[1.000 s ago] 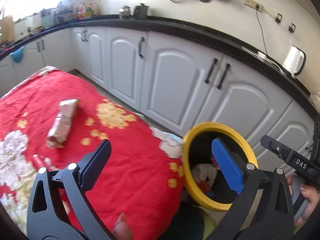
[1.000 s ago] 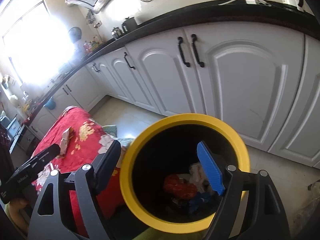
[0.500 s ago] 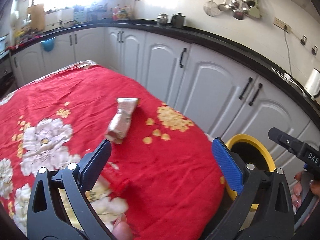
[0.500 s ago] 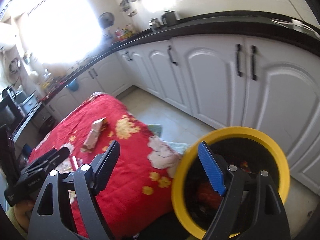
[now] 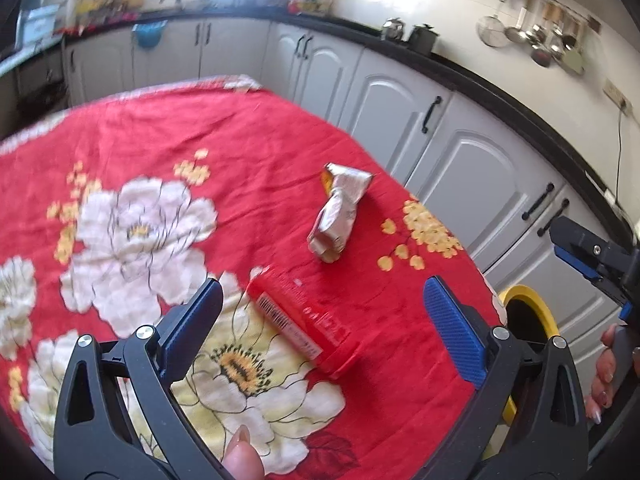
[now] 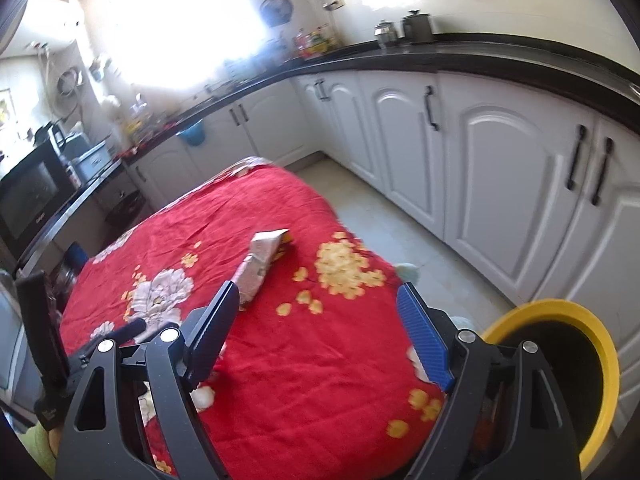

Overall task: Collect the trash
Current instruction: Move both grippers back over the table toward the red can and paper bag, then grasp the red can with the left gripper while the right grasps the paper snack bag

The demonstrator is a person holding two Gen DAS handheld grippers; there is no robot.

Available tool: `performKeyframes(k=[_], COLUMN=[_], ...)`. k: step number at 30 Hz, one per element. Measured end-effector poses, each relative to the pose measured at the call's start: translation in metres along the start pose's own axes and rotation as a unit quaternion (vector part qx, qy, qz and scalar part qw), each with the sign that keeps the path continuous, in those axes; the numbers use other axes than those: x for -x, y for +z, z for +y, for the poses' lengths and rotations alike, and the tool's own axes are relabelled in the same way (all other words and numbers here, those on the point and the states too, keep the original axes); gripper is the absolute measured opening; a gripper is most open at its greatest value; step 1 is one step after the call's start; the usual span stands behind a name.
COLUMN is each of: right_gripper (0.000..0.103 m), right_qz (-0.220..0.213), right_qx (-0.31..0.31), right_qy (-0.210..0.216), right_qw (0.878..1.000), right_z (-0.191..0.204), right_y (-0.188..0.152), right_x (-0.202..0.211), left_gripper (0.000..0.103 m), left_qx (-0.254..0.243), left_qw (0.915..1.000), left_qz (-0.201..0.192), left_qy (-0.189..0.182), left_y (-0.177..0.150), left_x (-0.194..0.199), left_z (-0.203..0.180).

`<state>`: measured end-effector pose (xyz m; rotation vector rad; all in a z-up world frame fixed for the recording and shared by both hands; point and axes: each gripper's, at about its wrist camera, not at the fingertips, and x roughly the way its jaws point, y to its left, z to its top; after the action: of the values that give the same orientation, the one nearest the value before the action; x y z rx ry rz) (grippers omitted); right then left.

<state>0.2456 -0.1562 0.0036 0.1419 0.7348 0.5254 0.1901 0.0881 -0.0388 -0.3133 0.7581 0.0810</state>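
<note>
We've both grippers open and empty, left gripper [image 5: 320, 320] nearest the red packet [image 5: 306, 326], lying diagonally between its jaws.

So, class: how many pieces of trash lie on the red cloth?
2: a silver wrapper mid-cloth, and a red pack nearer the left claw. More may lie out of view.

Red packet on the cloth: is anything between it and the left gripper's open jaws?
Nothing visible. The red packet lies flat on the flowered cloth, bare cloth between it and the open left gripper.
</note>
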Motion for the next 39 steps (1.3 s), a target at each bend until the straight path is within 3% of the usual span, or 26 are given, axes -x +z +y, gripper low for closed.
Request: performKeyframes(k=[3,15,22,29,33,39], right_gripper=[0.078,0.078,0.077,0.064,0.039,0.035], right_qz=[0.014,0.108,0.162,0.195,0.185,0.168], right_qx=[0.012,0.035,0.011,-0.011,-0.019,-0.01], right_qy=[0.01,0.05,0.072,0.052,0.043,0.038], right_qw=[1.0,0.992,0.984,0.979,0.982,0.985], right_z=[0.011,0.045,0.056,0.059,0.051,0.034], right_y=[0.006,0.026,0.027,0.025,0.024,0.015], right_x=[-0.018,-0.119,-0.175,-0.212,-0.213,-0.193], left_gripper=[0.09,0.06,0.054,0.052,0.049,0.044], left_qx=[0.032,0.095,0.103,0.089,0.082,0.075], left_qw=[0.9993,0.9925,0.9904,0.9921,0.9927,0.993], left_qz=[0.019,0.066,0.083,0.083,0.083,0.086], left_qy=[-0.008,-0.038,-0.039,-0.031,-0.03,-0.03], left_y=[-0.002,-0.009,-0.017,-0.016,-0.017,-0.016], left_x=[-0.009,-0.036,-0.051,-0.055,-0.056,-0.057], left_z=[0.014,0.032,0.036,0.033,0.032,0.033])
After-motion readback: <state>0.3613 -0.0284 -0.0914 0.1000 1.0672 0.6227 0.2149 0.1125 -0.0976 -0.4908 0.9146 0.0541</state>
